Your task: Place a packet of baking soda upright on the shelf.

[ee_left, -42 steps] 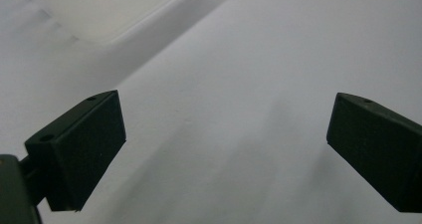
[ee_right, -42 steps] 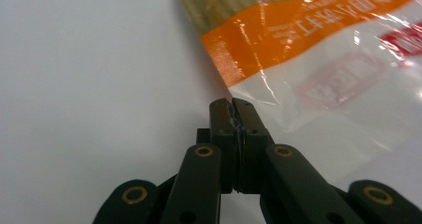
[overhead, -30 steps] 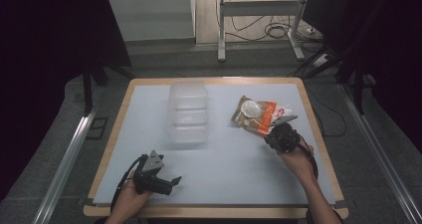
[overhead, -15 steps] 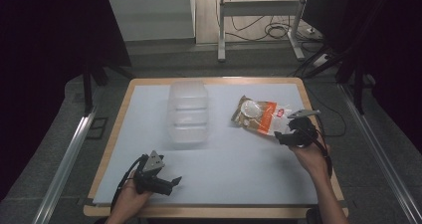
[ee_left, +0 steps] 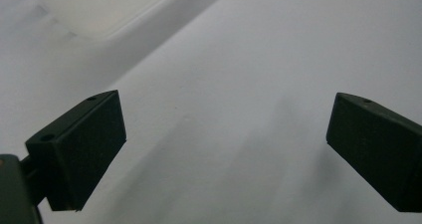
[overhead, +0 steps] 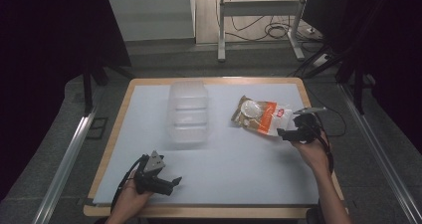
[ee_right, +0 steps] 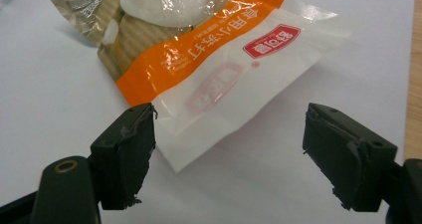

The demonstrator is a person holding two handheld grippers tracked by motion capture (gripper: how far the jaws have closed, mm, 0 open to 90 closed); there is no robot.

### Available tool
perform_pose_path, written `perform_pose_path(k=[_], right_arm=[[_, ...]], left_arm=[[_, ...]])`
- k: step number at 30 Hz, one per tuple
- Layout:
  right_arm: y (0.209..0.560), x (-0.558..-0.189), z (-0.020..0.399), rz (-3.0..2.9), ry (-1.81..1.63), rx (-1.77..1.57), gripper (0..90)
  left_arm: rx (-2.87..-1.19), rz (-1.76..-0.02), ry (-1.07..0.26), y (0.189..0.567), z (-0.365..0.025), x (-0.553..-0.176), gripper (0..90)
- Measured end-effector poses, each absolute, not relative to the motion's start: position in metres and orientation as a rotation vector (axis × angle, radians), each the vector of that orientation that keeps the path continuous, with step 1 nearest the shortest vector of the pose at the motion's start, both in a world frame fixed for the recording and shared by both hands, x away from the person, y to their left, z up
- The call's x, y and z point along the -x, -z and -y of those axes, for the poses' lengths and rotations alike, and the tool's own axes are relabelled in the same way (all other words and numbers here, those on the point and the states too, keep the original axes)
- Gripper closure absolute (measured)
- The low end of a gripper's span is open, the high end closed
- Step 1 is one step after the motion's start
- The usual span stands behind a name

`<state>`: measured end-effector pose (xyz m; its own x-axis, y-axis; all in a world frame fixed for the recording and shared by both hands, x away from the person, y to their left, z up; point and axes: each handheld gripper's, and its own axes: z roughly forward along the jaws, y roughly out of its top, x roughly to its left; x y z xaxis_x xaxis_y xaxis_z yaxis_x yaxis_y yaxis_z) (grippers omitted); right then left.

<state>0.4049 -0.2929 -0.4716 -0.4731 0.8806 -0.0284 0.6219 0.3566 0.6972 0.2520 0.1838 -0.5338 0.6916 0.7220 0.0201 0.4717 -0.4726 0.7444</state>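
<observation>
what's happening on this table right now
A person holds a gripper in each hand. The right gripper has just been opening, and the orange and white snack packet lies flat on the white table with its near corner just in front of the jaws. The left gripper rests open near the front edge, apart from the clear plastic container.

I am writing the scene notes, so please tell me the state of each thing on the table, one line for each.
Snack bag: sealed, lying flat on the table, held by nothing.
Clear plastic container: lying on the table beside the bag, untouched.
Right hand-held gripper: jaws just opened, apart at the bag's clear end, not pressing it.
Left hand-held gripper: open, nothing between the jaws, low over the bare white mat.
</observation>
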Motion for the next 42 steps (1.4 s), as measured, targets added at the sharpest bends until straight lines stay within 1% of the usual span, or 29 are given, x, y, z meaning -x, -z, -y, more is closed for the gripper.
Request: perform_pose_path(k=[13, 19, 21, 22, 26, 28, 30, 32, 34, 36, 38, 42], right_arm=[[0.487, -0.438, 0.286, -2.255, -0.94, -1.41, 21.5], [0.495, -0.451, 0.275, -2.295, -0.924, -1.435, 29.2], [0.494, -0.453, 0.275, -2.293, -0.927, -1.439, 30.0], [0.492, -0.457, 0.274, -2.302, -0.94, -1.451, 33.3], [0.494, -0.465, 0.267, -2.313, -0.956, -1.455, 36.2], [0.495, -0.468, 0.263, -2.318, -0.96, -1.455, 39.2], [0.496, -0.471, 0.26, -2.315, -0.979, -1.459, 44.1], [0.497, -0.474, 0.259, -2.319, -1.005, -1.465, 51.8], [0.497, -0.475, 0.256, -2.325, -1.02, -1.467, 63.9], [0.497, -0.475, 0.254, -2.331, -1.012, -1.462, 78.9], [0.495, -0.474, 0.253, -2.327, -1.019, -1.441, 88.2], [0.49, -0.472, 0.248, -2.329, -0.994, -1.406, 89.2]], left_arm=[[-2.162, -0.919, -0.433, 0.535, -0.184, -0.253, 2.3], [-2.164, -0.922, -0.432, 0.535, -0.185, -0.253, 2.3], [-2.164, -0.922, -0.432, 0.535, -0.185, -0.253, 2.3], [-2.164, -0.922, -0.432, 0.535, -0.185, -0.253, 2.3], [-2.166, -0.921, -0.433, 0.535, -0.184, -0.252, 2.3], [-2.166, -0.923, -0.433, 0.535, -0.184, -0.252, 2.3], [-2.166, -0.923, -0.433, 0.535, -0.185, -0.253, 2.3], [-2.167, -0.924, -0.434, 0.535, -0.185, -0.253, 2.3], [-2.168, -0.924, -0.436, 0.535, -0.185, -0.253, 2.3], [-2.169, -0.924, -0.436, 0.535, -0.185, -0.253, 2.3], [-2.169, -0.925, -0.437, 0.536, -0.185, -0.253, 2.4], [-2.167, -0.925, -0.44, 0.535, -0.185, -0.252, 2.4]])
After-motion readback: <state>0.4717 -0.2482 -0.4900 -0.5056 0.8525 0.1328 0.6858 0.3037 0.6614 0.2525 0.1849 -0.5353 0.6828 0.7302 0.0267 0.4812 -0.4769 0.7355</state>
